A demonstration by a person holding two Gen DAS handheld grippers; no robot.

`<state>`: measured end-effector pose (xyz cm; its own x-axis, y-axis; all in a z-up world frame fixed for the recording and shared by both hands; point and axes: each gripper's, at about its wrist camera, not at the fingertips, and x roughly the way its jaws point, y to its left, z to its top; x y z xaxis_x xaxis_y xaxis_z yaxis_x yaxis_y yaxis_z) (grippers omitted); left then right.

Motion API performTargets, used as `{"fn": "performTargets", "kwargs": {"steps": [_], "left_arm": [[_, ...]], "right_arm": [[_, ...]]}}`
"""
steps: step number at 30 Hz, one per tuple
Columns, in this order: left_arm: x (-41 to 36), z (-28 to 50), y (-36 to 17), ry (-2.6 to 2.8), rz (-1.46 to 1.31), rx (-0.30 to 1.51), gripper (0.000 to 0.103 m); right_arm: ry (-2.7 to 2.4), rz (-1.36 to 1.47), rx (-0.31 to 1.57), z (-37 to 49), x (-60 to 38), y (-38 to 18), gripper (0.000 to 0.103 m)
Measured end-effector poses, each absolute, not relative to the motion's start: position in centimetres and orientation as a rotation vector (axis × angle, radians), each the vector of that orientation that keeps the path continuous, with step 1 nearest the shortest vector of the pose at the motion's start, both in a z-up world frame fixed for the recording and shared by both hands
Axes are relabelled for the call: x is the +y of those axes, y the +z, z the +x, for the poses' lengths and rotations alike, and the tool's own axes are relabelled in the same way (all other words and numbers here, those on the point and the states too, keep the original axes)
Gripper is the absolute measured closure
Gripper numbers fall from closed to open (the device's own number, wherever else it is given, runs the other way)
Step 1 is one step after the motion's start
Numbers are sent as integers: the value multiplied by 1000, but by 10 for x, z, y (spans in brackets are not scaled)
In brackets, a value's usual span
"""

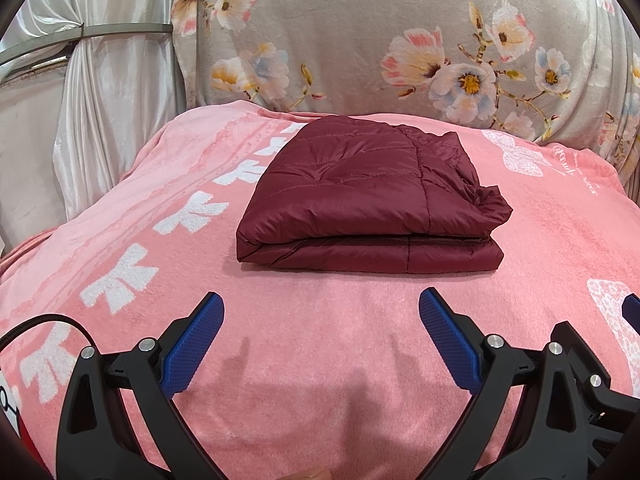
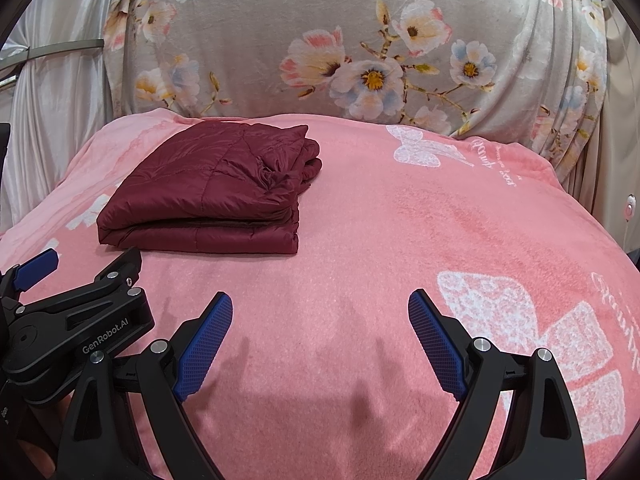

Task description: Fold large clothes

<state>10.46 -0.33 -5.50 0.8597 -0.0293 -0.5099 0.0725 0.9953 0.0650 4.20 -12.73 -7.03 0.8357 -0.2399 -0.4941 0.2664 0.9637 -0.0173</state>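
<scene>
Spread wide across the whole foreground, a pink blanket point(image 1: 320, 360) with white bow and butterfly prints. Behind it, draped upright, a grey floral cover point(image 1: 360, 40), with a pale satin curtain point(image 1: 100, 100) tied back at far left. Folded into a thick, neat rectangle on the blanket, a dark red quilted jacket point(image 1: 360, 200), folded edge toward the cameras and looser, bunched layers at its right end; straight ahead in the left wrist view, off to the left in the right wrist view. Nearer the cameras and well apart from the jacket, the left gripper point(image 1: 321, 301), spread wide, blue ribbed pads point(image 1: 192, 350) holding nothing, poised above bare blanket. Just beside it, the right gripper point(image 2: 320, 299), likewise spread wide and holding nothing, its own blue pads point(image 2: 436, 348) over the blanket near a white butterfly print. At lower left of the right wrist view, part of the left gripper's black body, lettered "GenRobot.AI".
</scene>
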Motion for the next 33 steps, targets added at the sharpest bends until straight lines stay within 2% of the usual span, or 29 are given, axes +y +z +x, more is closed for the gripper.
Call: {"fn": "performTargets", "kwargs": {"steps": [33], "left_arm": [[-1,104,-54,-38,88,532,11]], "right_arm": [[-263,48,519,42,-125,-73,16]]}}
